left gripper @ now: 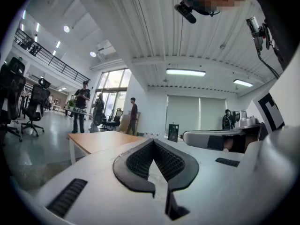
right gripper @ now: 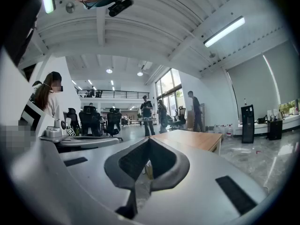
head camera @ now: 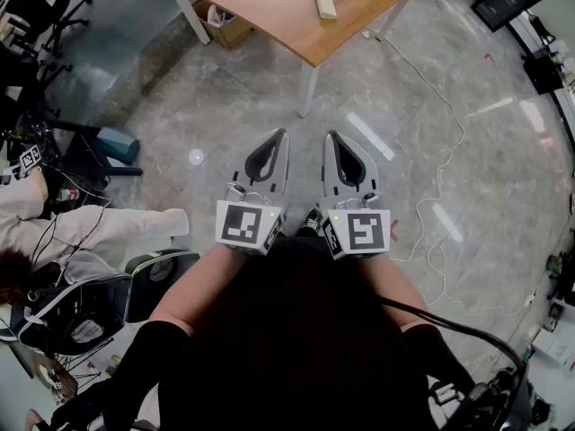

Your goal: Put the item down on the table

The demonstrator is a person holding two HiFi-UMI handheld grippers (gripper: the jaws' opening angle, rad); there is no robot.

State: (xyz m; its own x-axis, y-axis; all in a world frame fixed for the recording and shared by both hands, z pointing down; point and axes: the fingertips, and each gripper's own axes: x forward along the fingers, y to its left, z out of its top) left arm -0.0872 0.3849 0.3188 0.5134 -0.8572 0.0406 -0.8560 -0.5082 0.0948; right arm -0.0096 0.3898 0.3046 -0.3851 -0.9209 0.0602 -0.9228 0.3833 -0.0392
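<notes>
Two sets of jaws closed and empty, left gripper point(head camera: 279, 138) and right gripper point(head camera: 331, 138). Cream rectangular block point(head camera: 324, 3) on the wooden tabletop point(head camera: 269, 3), upper centre, looks light and stiff; pinch its long sides.

- We count two grippers, the left gripper point(head camera: 279, 137) and the right gripper point(head camera: 331, 138).
- We count one wooden table point(head camera: 269, 12).
- We count one pale block point(head camera: 325, 2).

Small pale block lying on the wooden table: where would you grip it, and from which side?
Take the pale block across its narrow width, near the middle of its length, coming down from above. It lies flat on the wooden table, alone, with both long sides free. Its low profile probably leaves little to catch from the side.
</notes>
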